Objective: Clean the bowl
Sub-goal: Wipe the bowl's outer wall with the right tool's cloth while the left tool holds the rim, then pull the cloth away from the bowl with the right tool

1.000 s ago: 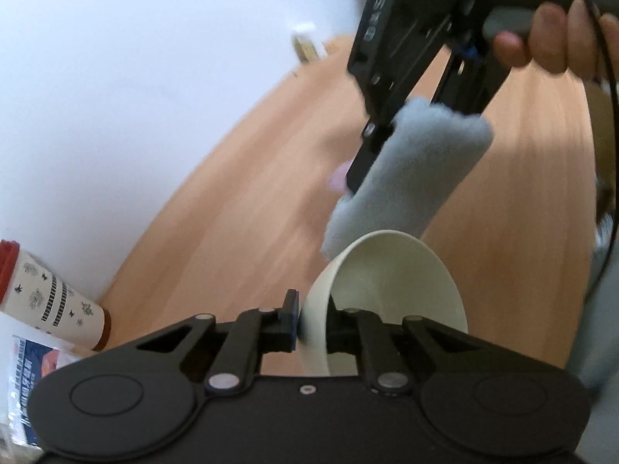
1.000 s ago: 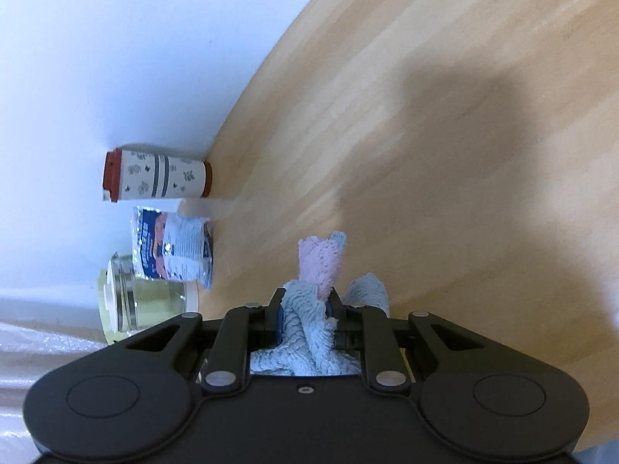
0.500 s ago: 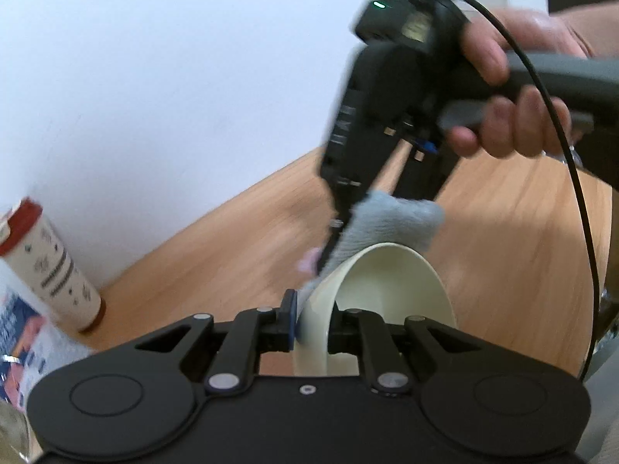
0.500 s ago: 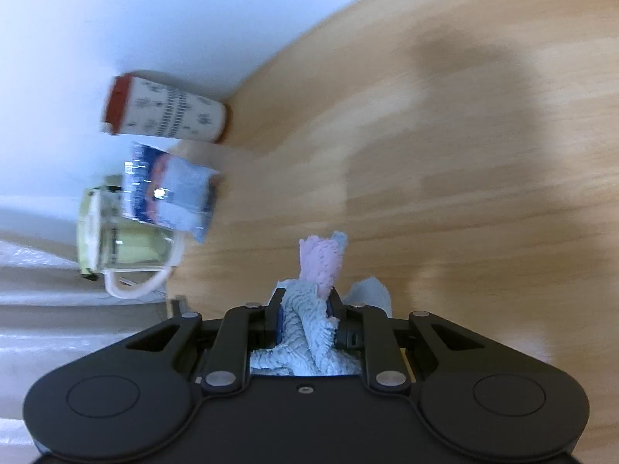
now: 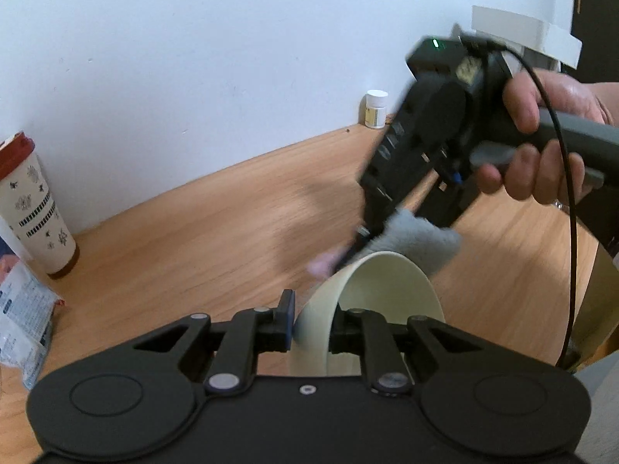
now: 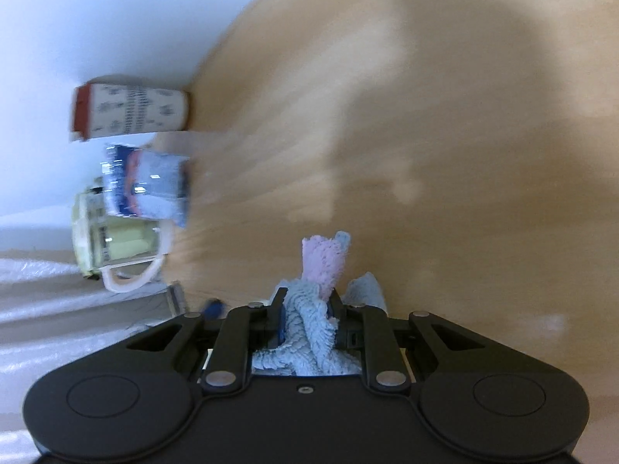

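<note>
Bowl (image 5: 387, 294) clamped by left hand-held gripper (image 5: 311, 326), seen only there; right hand-held gripper (image 6: 307, 315) grips cloth (image 6: 317, 309).

Light wood bench (image 5: 201, 232) against a white wall. On it: a patterned paper cup (image 5: 33, 208), a snack packet (image 5: 23, 317), and a small white-capped bottle (image 5: 376, 109).

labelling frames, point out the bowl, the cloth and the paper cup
bowl (image 5: 390, 290), left wrist view, inner wall
cloth (image 6: 309, 328), right wrist view, blue folds
paper cup (image 5: 36, 216), left wrist view, printed side
</note>
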`<state>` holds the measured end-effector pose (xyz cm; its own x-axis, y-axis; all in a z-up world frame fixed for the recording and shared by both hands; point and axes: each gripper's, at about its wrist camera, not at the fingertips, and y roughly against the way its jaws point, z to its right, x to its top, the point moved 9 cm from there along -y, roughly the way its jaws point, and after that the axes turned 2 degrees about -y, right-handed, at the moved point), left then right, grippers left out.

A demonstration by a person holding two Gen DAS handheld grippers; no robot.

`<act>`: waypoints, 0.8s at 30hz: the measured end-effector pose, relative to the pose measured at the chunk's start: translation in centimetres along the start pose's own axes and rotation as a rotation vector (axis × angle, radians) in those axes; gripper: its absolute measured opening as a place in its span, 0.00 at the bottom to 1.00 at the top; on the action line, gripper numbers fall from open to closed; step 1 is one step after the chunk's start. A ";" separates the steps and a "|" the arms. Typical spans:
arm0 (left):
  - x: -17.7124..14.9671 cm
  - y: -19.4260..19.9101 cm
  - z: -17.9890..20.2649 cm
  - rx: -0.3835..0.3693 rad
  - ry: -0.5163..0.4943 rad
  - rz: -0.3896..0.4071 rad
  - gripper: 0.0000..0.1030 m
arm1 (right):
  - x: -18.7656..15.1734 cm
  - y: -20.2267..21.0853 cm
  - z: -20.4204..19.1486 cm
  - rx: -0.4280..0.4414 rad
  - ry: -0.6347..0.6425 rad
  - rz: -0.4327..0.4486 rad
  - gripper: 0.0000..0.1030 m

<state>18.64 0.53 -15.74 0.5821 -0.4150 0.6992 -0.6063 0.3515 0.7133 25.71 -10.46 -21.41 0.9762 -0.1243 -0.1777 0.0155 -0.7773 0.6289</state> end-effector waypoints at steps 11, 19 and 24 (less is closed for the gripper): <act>-0.3 0.1 -1.7 -0.041 0.205 0.003 0.16 | -1.3 0.6 0.9 0.000 0.035 0.061 0.21; -0.2 0.6 -2.8 -0.056 0.313 0.023 0.18 | -3.1 1.2 6.6 0.182 -0.257 0.119 0.21; 0.0 0.5 -3.5 -0.083 0.373 0.026 0.18 | -2.8 1.3 5.9 0.209 -0.275 0.151 0.21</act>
<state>20.18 3.63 -15.23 0.7336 -0.0765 0.6753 -0.5864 0.4311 0.6858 21.73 -14.77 -24.50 0.8691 -0.3858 -0.3095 -0.1964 -0.8434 0.5001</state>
